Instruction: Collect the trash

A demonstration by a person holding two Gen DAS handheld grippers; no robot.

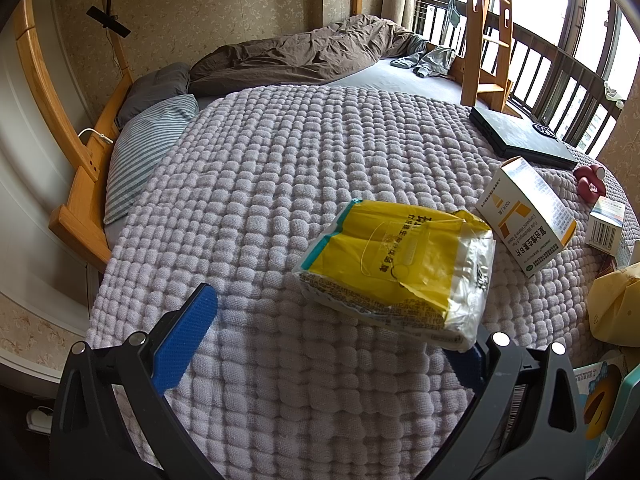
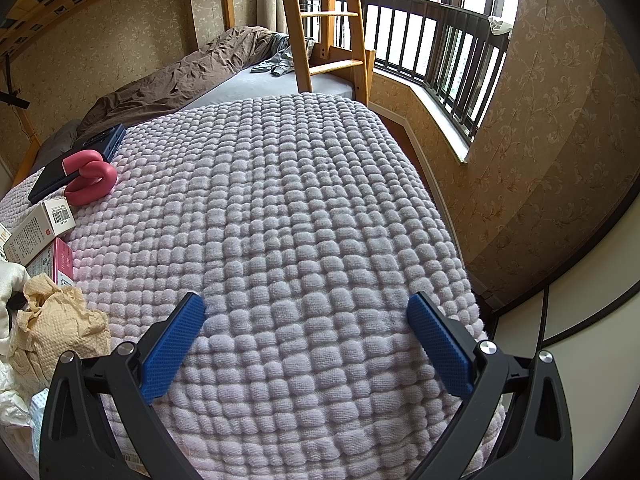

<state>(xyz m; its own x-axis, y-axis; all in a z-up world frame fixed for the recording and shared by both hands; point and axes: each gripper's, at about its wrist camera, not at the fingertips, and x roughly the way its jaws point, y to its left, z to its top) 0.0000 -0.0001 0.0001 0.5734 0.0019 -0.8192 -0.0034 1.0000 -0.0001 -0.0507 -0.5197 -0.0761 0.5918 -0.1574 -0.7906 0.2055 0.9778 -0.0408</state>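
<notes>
A yellow and white tissue pack (image 1: pixel 400 268) lies on the lilac quilt (image 1: pixel 304 168) right in front of my left gripper (image 1: pixel 332 332). The left gripper is open; the pack covers its right fingertip. A white and orange medicine box (image 1: pixel 528 216) lies just behind the pack. My right gripper (image 2: pixel 306 320) is open and empty over bare quilt (image 2: pixel 304 200). Crumpled brown paper (image 2: pixel 56 324) lies to its left; it also shows in the left wrist view (image 1: pixel 616 304). Small white boxes (image 2: pixel 40 228) lie further back left.
A pink curved object (image 2: pixel 90 180) rests against a dark flat case (image 2: pixel 76 164) at the left. A wooden ladder (image 2: pixel 324 20) stands at the bed's far side. A brown duvet (image 1: pixel 304 52) and striped pillow (image 1: pixel 148 152) lie beyond the quilt. The quilt's right edge drops to the floor.
</notes>
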